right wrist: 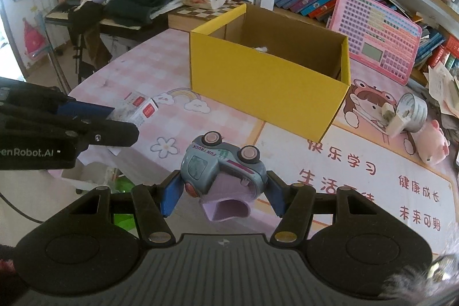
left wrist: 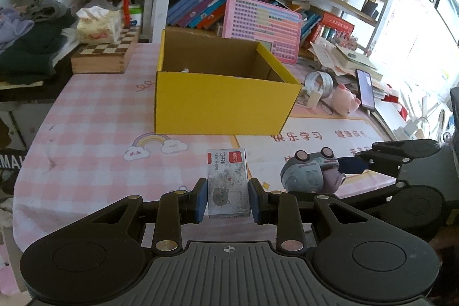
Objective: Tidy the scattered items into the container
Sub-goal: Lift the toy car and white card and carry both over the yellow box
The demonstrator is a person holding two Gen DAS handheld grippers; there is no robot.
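Note:
An open yellow cardboard box (left wrist: 223,102) stands on the pink checked table; it also shows in the right wrist view (right wrist: 266,88), with a small white item at its bottom. My left gripper (left wrist: 228,198) is shut on a small grey staples box (left wrist: 228,185), which also shows in the right wrist view (right wrist: 137,108). My right gripper (right wrist: 223,191) is shut on a grey toy truck (right wrist: 222,168) turned wheels-up, with a purple scoop; the truck also shows in the left wrist view (left wrist: 311,171).
A tape roll (right wrist: 410,112) and a pink plush pig (right wrist: 433,144) lie right of the box. A pink keyboard toy (right wrist: 375,36), books, a chessboard (left wrist: 106,48), a tissue pack and clothes stand behind. A phone (left wrist: 365,89) leans at the right.

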